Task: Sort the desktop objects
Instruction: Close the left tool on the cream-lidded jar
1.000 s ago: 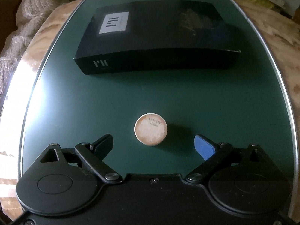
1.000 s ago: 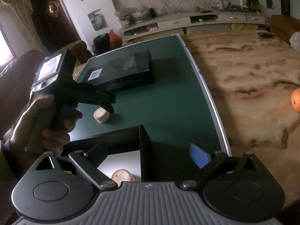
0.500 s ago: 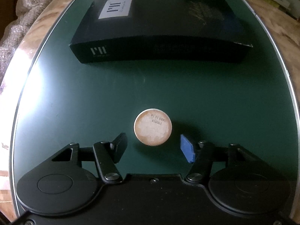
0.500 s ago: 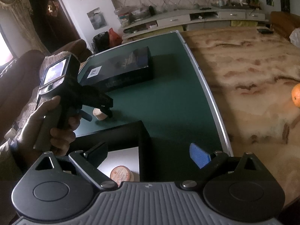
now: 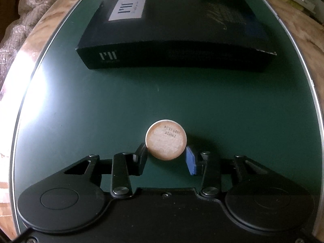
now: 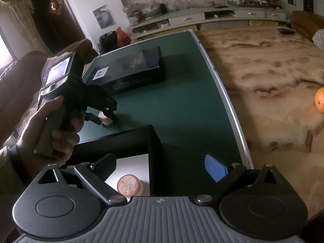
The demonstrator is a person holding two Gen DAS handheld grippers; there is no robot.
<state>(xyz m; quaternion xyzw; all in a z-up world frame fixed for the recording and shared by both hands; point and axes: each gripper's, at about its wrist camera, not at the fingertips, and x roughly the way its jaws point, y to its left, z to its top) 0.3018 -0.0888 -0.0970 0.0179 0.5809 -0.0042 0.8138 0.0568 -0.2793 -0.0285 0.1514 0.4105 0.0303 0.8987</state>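
A small round tan container (image 5: 165,139) with a printed date stands on the green table (image 5: 141,101). My left gripper (image 5: 166,158) has its two fingers closed against the container's sides. In the right wrist view the left gripper (image 6: 107,119) is low on the table over the container (image 6: 105,120). My right gripper (image 6: 162,168) is open and empty above an open black box (image 6: 141,139) with a white floor. A second round container (image 6: 128,185) with an orange lid lies in that box.
A long closed black box (image 5: 174,30) with a white label lies across the far part of the table, also in the right wrist view (image 6: 129,70). A marbled surface (image 6: 273,93) borders the table on the right, with an orange (image 6: 320,103) on it.
My left gripper has moved forward and down, and its fingers have closed from wide open onto the round tan container. My right gripper has stayed open above the black box.
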